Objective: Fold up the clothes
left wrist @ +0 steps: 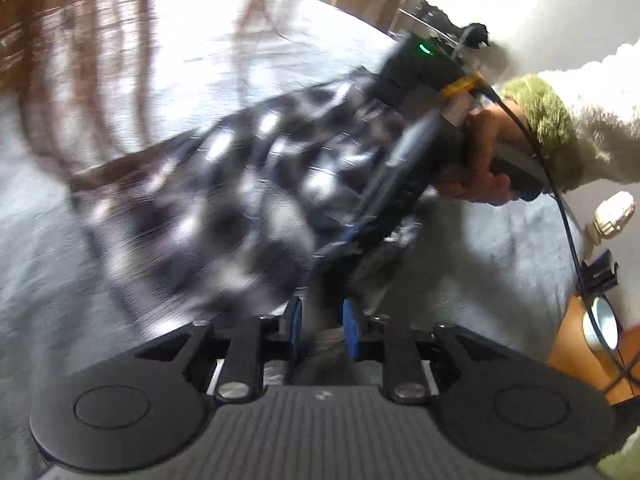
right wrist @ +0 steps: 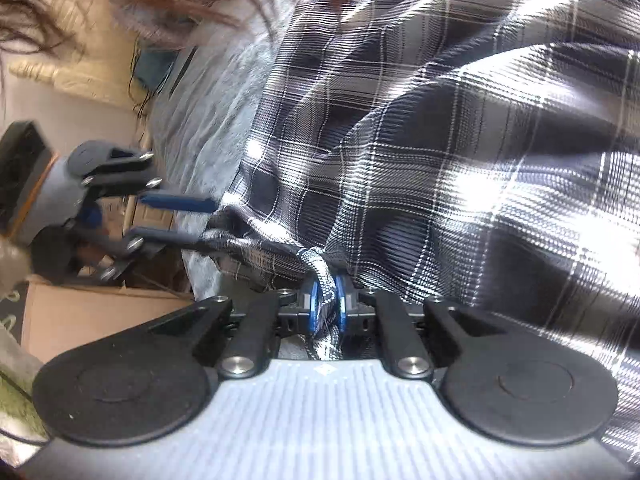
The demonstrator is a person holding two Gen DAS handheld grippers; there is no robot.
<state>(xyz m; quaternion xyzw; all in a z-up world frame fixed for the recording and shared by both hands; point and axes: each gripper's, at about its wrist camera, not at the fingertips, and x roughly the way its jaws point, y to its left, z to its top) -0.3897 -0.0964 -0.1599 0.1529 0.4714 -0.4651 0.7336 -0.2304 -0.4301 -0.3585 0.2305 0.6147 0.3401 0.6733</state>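
The right gripper [right wrist: 326, 300] pinched a bunched edge of the plaid shirt [right wrist: 440, 140], which hung over the grey bed cover [left wrist: 240, 60]. The left gripper [left wrist: 319, 320] was spread apart, holding nothing.

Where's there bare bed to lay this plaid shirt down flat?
The grey bedcover is bare beyond the plaid shirt, toward the wooden furniture, and at its near left. Crowded to the right, where the right gripper pinches the shirt.
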